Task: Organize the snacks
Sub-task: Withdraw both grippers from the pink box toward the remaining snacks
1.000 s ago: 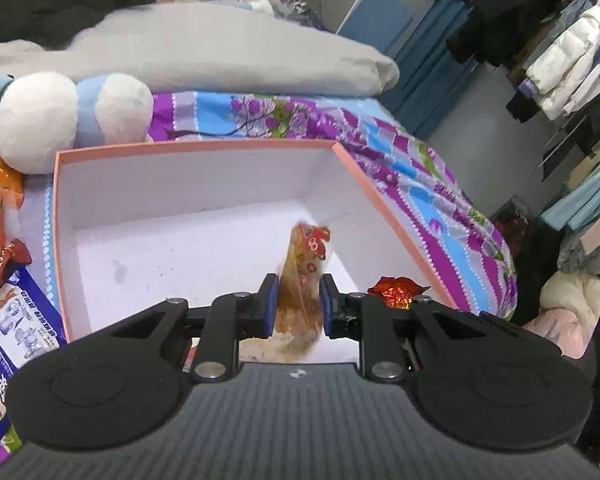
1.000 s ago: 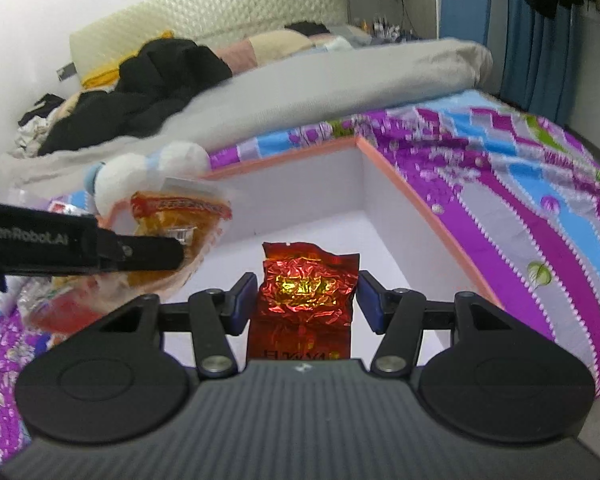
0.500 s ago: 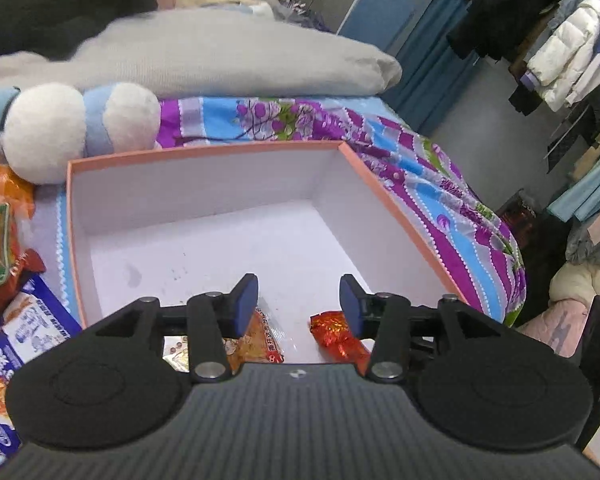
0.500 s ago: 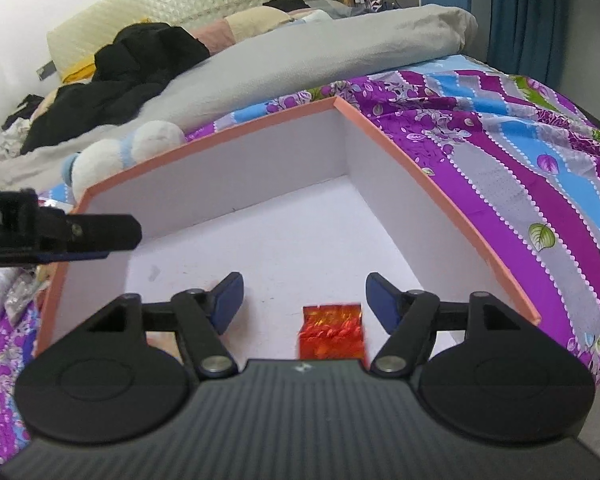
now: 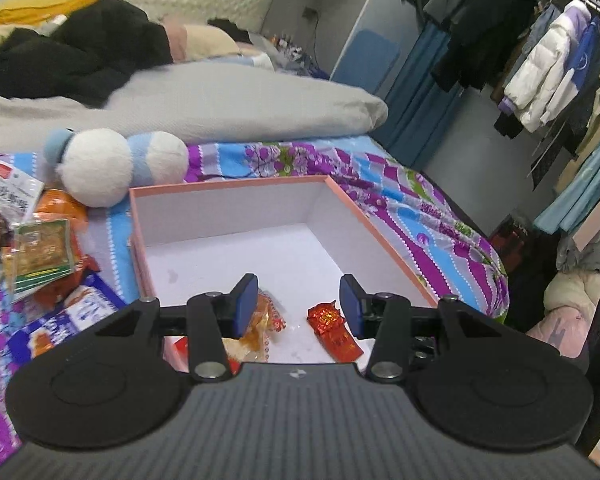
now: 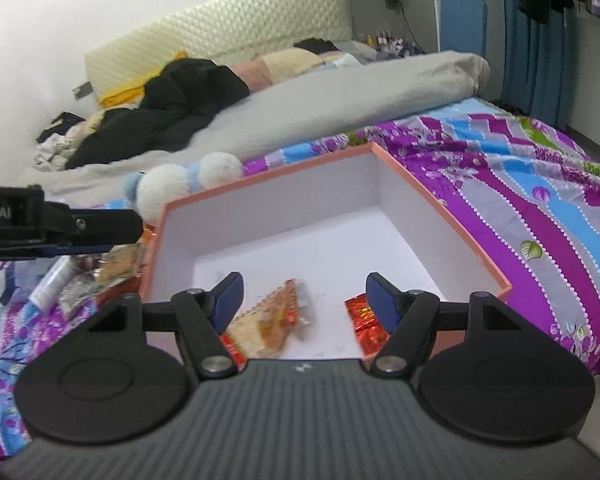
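Both your grippers hang over the near edge of the shallow square cardboard box with the salmon-pink rim and white inside (image 5: pixel 364 216), which sits on the purple-and-blue patterned bedspread (image 5: pixel 432 216).

Left gripper (image 5: pixel 298 304): jaws apart, nothing between the blue pads (image 5: pixel 246 302). Right gripper (image 6: pixel 304 300): jaws spread wider, also holding nothing.

Two snacks lie on the box floor near its front wall:
- clear-and-orange crinkled snack packet with a red zigzag edge (image 5: pixel 262 326), left side of the box, partly behind your left gripper's left finger
- red foil snack packet with gold print (image 5: pixel 332 330), right side, apart from the orange one

Right wrist view shows the same pair: orange packet (image 6: pixel 278 318) between the fingers but down on the floor, red foil one (image 6: pixel 366 322) partly hidden by the right finger.

The remaining snacks are piled on the bedspread left of the box: a blue-and-white bag (image 5: pixel 66 320), a green-edged clear packet (image 5: pixel 40 254), a white packet with a red label (image 5: pixel 10 196). A white-and-light-blue plush toy (image 5: pixel 116 164) lies just behind the box's far left corner. A grey duvet (image 5: pixel 220 100) lies across the bed behind it.
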The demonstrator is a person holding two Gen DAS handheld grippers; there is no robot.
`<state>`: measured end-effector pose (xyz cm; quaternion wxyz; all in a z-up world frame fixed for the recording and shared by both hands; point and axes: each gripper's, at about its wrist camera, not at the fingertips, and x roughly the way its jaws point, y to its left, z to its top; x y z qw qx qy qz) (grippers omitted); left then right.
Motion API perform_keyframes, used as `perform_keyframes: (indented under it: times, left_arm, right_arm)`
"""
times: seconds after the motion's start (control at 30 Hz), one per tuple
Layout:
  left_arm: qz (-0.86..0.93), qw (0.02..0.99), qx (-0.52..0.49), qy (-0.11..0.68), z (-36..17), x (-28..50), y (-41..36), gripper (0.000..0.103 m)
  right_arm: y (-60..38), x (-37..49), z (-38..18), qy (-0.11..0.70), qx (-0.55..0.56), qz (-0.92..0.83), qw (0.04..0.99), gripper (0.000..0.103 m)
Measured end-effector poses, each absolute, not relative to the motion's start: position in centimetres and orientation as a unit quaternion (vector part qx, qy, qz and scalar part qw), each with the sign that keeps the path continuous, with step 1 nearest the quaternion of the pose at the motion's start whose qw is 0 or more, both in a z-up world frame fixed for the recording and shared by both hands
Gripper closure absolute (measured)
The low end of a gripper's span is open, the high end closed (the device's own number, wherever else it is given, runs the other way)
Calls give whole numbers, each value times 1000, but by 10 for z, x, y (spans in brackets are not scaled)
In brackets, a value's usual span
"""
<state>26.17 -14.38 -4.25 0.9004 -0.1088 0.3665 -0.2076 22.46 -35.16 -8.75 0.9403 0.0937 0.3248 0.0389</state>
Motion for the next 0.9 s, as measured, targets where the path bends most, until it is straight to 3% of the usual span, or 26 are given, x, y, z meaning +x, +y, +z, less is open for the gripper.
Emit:
perform_keyframes:
  times: [0.37, 0.9]
  left_arm:
    - [-187, 915, -110, 340, -20, 174, -98, 52]
    - [-145, 923, -109, 340, -30, 76, -46, 52]
  right_arm:
    - [-327, 157, -64, 296, 93, 58, 949, 33]
    - [-285, 89, -65, 297, 83, 103, 946, 33]
